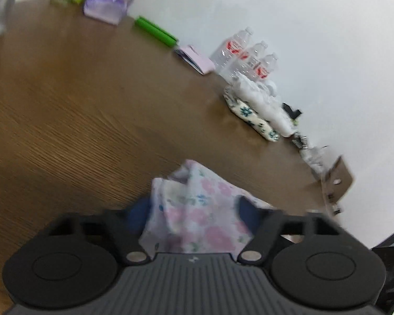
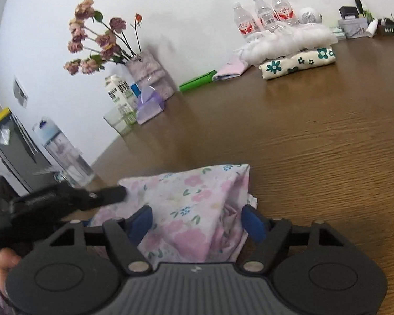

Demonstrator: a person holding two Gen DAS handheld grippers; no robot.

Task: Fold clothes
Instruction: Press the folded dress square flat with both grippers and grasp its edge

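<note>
Brown wood grain is seen all over the big table, and a plain white wall is seen behind it. Three clear water bottles are stood by the wall. Red labels are seen on them, but the writing is too small to be read. A white carton with black print is stood beside a bunch of dried pink flowers; its words cannot be read either. A green stick-like thing is laid flat near the wall. A folded cream cloth with dark green flowers is piled under a fluffy white cloth.

The floral cloth, white with pink and blue flowers, is laid on the table at the near edge, right in front of both grippers. It is bunched up into a lump. In the right wrist view its folded top edge is run from left to right, with one corner poked up at the right end.

The right gripper is held spread wide, with its blue pads set on each side of the cloth and not pressed on it. The left gripper is spread too, with the cloth between its jaws; that view is blurred. In the right wrist view the left gripper's black finger tip is seen at the cloth's left corner.
</note>
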